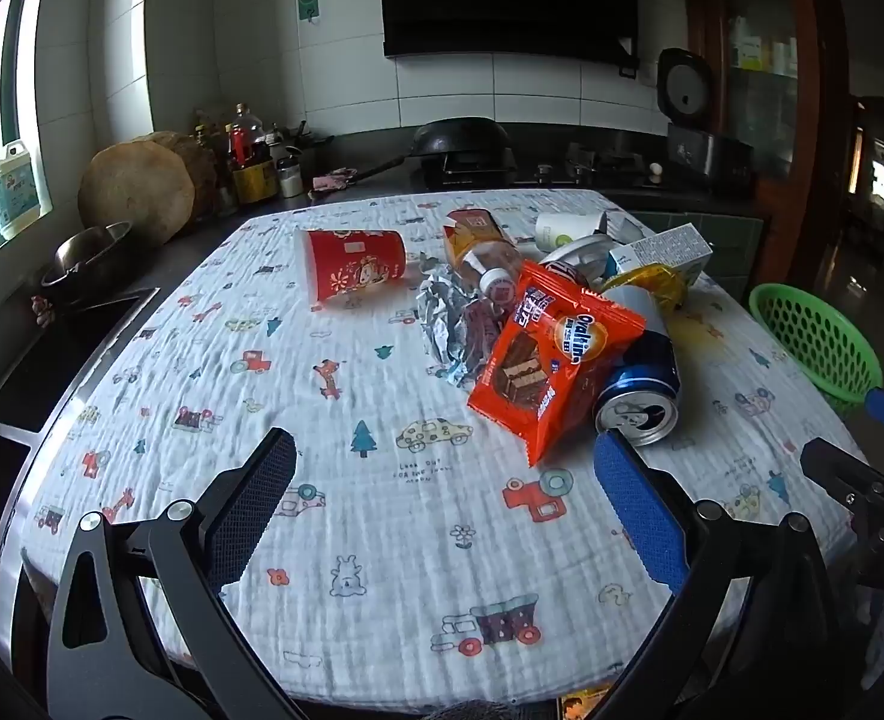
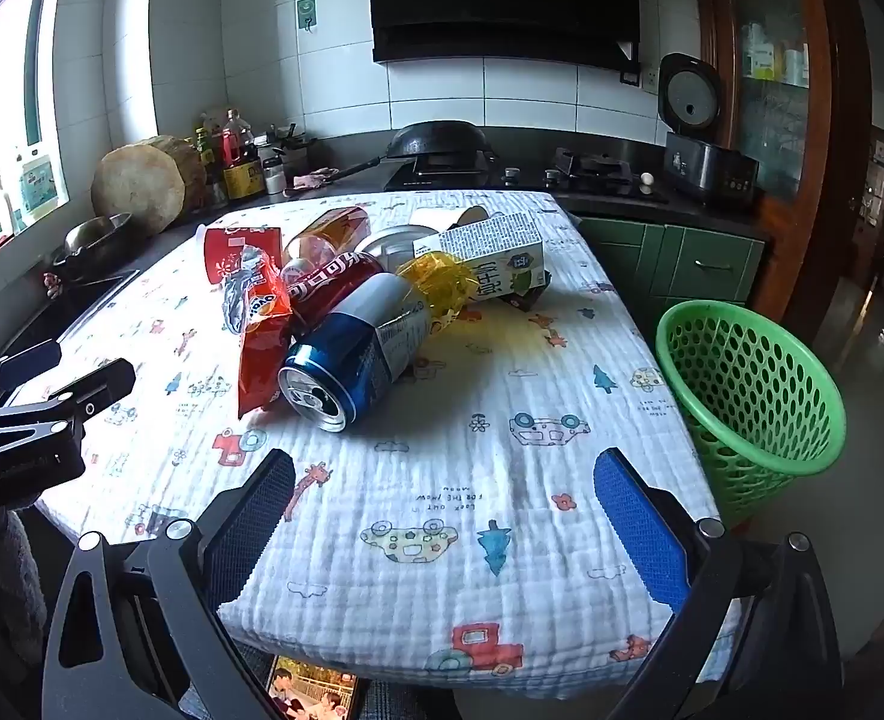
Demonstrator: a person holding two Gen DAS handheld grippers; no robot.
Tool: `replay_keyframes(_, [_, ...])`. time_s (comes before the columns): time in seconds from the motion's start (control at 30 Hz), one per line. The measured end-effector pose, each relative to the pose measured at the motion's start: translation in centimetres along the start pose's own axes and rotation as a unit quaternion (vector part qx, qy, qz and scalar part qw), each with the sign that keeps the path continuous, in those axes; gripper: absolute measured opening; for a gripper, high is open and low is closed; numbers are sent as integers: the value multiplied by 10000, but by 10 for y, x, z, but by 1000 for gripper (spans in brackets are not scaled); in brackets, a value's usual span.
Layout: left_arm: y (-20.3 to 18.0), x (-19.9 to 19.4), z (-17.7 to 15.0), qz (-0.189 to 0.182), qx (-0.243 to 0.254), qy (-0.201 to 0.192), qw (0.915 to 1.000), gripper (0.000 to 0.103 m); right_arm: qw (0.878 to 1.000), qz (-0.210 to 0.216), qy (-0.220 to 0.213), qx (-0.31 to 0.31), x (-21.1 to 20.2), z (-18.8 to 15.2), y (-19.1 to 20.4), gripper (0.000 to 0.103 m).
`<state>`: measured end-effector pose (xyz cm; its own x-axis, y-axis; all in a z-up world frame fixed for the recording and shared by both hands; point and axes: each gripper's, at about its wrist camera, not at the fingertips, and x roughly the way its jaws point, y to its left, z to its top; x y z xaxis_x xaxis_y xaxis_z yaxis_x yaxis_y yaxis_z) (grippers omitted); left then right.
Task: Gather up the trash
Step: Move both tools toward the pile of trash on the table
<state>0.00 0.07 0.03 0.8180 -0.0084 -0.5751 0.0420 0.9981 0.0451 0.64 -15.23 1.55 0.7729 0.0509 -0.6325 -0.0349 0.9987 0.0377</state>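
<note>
Several pieces of trash heaped together on the table (image 2: 562,540), none yet lifted. Nearest the right claw (image 2: 442,516): a blue can (image 2: 352,354) lying on its side, open end facing the claw, just ahead and slightly left of the gap between the fingers. Touching the can on its left, an orange snack packet (image 1: 553,354); behind it a red can (image 2: 334,285), a crumpled foil wrapper (image 1: 451,324), a small bottle (image 1: 478,258) on its side, a yellow wrapper (image 2: 436,282) and a carton (image 2: 490,255), all overlapping. Farther ahead and left of the left claw (image 1: 442,516), apart from the heap, a red paper cup (image 1: 352,264) tipped over; a white cup (image 1: 568,228) at the far side of the heap.

Off the table edge, to the right of the right claw and lower, a green basket (image 2: 754,390), seemingly without anything inside as far as can be seen.

Both claws released, jaws spread wide with only tablecloth between them, tilted downward over the near edge of the table.

Judged as the very start: approach before a first grasp. Next move likely calls for the right claw to advance onto the blue can, straddle its round body across the width, clench without rolling it into the packet, then carry it right and down to the basket. Left claw well placed for the orange packet.
</note>
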Motion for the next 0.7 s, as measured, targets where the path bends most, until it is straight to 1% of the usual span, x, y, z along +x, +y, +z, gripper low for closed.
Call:
replay_keyframes(0.27, [-1, 1, -1, 19, 9, 21, 10000, 98, 9999, -2, -86, -63, -2, 1, 2, 97])
replay_keyframes(0.3, [0, 2, -1, 15, 8, 22, 10000, 98, 10000, 20, 18, -24, 7, 4, 4, 97])
replay_keyframes(0.43, [-2, -1, -1, 43, 31, 7, 10000, 98, 10000, 16, 16, -43, 6, 3, 9, 97])
replay_keyframes(0.47, [-2, 0, -1, 51, 25, 10, 10000, 98, 10000, 56, -10, -2, 1, 2, 3, 97])
replay_keyframes(0.6, [-3, -1, -2, 74, 16, 12, 10000, 98, 10000, 70, 3, -24, 1, 2, 5, 97])
replay_keyframes(0.63, [4, 2, 0, 62, -22, 39, 10000, 98, 10000, 73, 7, -27, 1, 2, 6, 97])
replay_keyframes(0.7, [5, 3, 1, 67, -27, 50, 10000, 98, 10000, 73, 14, -35, 1, 3, 6, 97])
